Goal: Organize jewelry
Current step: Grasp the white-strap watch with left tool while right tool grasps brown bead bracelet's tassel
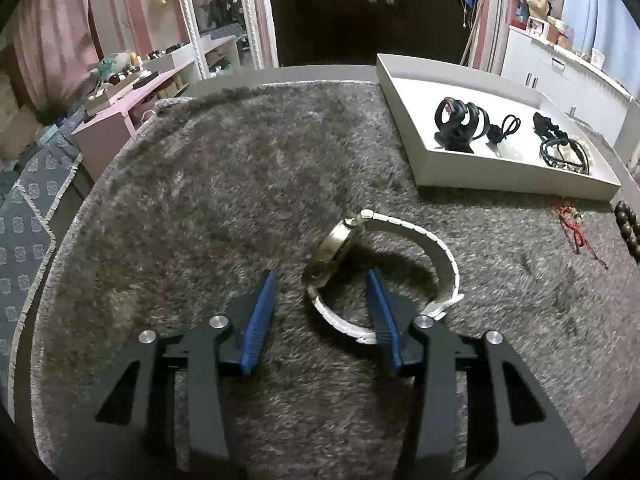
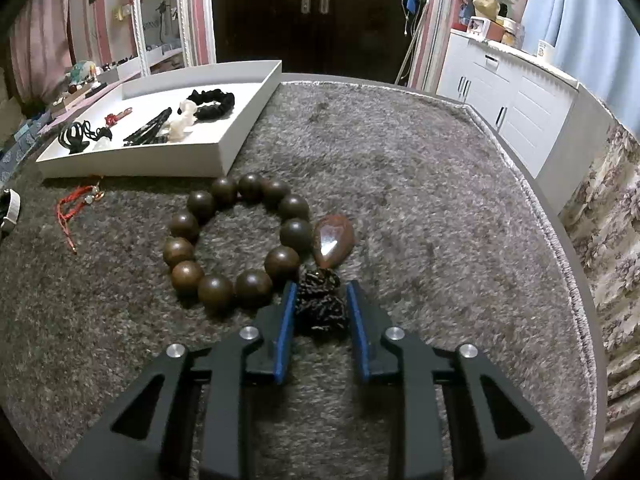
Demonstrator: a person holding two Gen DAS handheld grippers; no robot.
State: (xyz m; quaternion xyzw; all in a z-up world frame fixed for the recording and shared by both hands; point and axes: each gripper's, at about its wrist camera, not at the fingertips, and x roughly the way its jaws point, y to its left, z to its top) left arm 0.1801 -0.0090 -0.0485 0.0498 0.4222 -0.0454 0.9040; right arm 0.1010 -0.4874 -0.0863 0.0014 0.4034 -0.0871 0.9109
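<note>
A white-strapped watch [image 1: 420, 240] with a metal case lies on its side on the grey shag mat. My left gripper [image 1: 322, 276] is open, its right finger inside the strap loop and the case between the fingers. My right gripper [image 2: 320, 286] is open around a black coiled cord bundle [image 2: 320, 304] tied to a reddish-brown teardrop pendant [image 2: 334, 240]. A bracelet of large dark wooden beads [image 2: 236, 236] lies just to its left. A white tray [image 1: 512, 186] [image 2: 132, 168] holds black hair clips, a scrunchie and cords.
A red string charm [image 2: 78, 208] [image 1: 576, 232] lies on the mat by the tray's near edge. The round mat covers a grey table whose edge [image 2: 560, 208] curves along the right. White cabinets [image 2: 516, 96] stand beyond it.
</note>
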